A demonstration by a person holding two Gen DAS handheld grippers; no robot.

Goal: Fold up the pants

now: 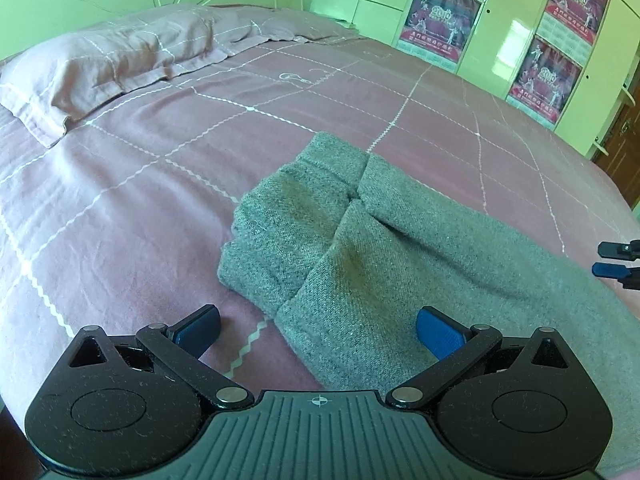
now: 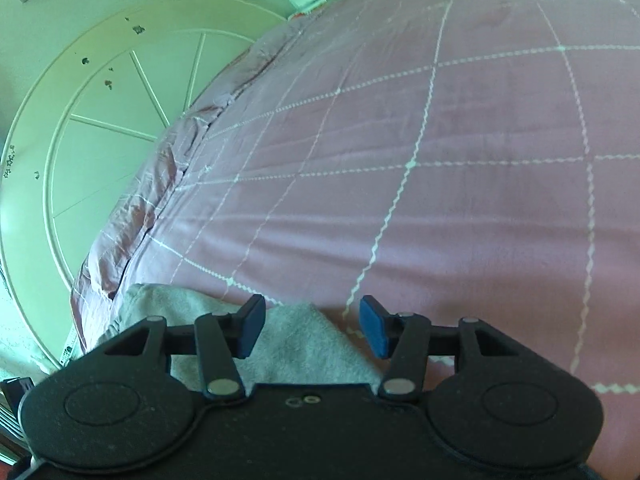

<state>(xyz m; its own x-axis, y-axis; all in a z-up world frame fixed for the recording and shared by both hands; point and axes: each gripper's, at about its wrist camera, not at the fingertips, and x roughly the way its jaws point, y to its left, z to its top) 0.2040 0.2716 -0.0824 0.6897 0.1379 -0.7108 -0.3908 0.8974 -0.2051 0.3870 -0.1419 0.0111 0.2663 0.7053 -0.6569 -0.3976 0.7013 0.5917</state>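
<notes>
Pants (image 1: 360, 232) in grey knit lie on the bed (image 1: 120, 200), spread over a pink cover crossed by white zigzag lines; in the left wrist view the two leg ends sit side by side toward the middle of the bed, the left one doubled over into a thick fold, and the rest of the garment runs off to the lower right edge of the picture. The left gripper (image 1: 318, 330) hangs above the near leg with its jaws wide apart and nothing between the blue pads (image 1: 438, 338); the right pad is over the grey cloth, the left one over bare cover. The right gripper (image 2: 312, 328) has its jaws about half apart and grips nothing: a corner of the grey fabric lies below and between its fingers, but the pads do not press on it. In the left wrist view that gripper's blue tips show at the right edge, just beside the pants. A pillow (image 1: 100, 68) in matching pink lies at the head of the bed, well apart from the garment, against a pale headboard (image 2: 100, 128). Pale wardrobe doors with red posters (image 1: 442, 20) stand beyond the far side of the bed.
</notes>
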